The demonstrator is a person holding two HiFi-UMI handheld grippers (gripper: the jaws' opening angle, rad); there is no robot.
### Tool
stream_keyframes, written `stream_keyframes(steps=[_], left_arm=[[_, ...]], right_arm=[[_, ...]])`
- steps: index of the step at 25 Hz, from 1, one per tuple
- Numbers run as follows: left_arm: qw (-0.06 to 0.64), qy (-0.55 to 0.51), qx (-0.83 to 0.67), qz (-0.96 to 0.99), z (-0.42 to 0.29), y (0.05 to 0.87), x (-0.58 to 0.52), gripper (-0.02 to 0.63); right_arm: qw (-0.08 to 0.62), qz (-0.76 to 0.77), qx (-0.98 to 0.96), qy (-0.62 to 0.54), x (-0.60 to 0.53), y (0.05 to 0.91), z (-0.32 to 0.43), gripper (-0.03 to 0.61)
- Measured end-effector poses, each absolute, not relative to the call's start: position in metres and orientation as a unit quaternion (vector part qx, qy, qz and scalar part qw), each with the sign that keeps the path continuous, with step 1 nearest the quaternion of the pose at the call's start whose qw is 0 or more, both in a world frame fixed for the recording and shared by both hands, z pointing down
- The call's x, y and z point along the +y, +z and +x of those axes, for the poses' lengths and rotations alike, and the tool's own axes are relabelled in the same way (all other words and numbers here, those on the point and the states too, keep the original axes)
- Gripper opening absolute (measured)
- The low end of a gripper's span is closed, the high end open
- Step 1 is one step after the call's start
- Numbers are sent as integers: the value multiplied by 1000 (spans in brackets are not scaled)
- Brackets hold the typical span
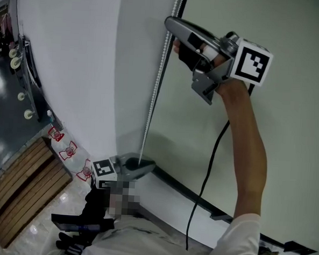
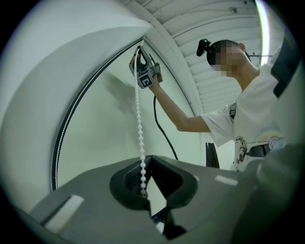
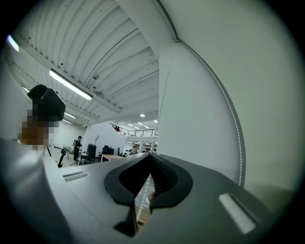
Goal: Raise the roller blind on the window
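Observation:
The white roller blind (image 1: 72, 54) hangs at the left of the head view, with its bead chain (image 1: 155, 91) running down its right edge. High up, my right gripper (image 1: 171, 22) is shut on the chain; in the right gripper view the beads (image 3: 143, 202) sit pinched between its closed jaws (image 3: 151, 157). Lower down, my left gripper (image 1: 143, 165) is shut on the same strand. The left gripper view shows the chain (image 2: 139, 128) stretched straight from its jaws (image 2: 149, 162) up to the right gripper (image 2: 143, 71). The other strand of the loop (image 2: 71, 114) follows the blind's edge.
A black cable (image 1: 206, 170) hangs from the right gripper along the pale green wall (image 1: 287, 159). A dark sill (image 1: 198, 199) runs along the wall's foot. Wooden slats (image 1: 21, 180) and red-white floor marks (image 1: 67, 150) lie far below at left. People stand far off in the hall (image 3: 77, 145).

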State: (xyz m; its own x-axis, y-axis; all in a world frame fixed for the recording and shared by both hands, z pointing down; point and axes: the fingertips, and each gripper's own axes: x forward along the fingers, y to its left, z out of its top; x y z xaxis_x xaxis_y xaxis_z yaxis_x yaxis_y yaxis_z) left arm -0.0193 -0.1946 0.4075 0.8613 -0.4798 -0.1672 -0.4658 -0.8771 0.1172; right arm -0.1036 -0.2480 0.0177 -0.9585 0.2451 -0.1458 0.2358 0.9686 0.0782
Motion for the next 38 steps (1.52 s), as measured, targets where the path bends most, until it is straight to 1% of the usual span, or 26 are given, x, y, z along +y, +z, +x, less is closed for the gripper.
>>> stream_keyframes(steps=[4, 10, 15, 26, 32, 38], left_arm=[[38, -97, -244, 964, -15, 403, -194, -2], [39, -97, -238, 966, -14, 404, -192, -2], [36, -92, -235, 967, -20, 434, -181, -2], [45, -98, -238, 965, -9, 385, -198, -2], [46, -93, -240, 965, -12, 403, -194, -2], [44, -94, -243, 964, -14, 399, -196, -2]], right_arm=[[49, 130, 990, 29, -242, 13, -103, 5], [52, 137, 989, 18, -240, 18, -95, 5], [58, 136, 989, 24, -222, 50, -96, 5], [-3, 111, 994, 24, -245, 74, -101, 5], [-3, 110, 994, 5, -233, 131, -96, 5], [-8, 116, 993, -16, -224, 168, -94, 3]])
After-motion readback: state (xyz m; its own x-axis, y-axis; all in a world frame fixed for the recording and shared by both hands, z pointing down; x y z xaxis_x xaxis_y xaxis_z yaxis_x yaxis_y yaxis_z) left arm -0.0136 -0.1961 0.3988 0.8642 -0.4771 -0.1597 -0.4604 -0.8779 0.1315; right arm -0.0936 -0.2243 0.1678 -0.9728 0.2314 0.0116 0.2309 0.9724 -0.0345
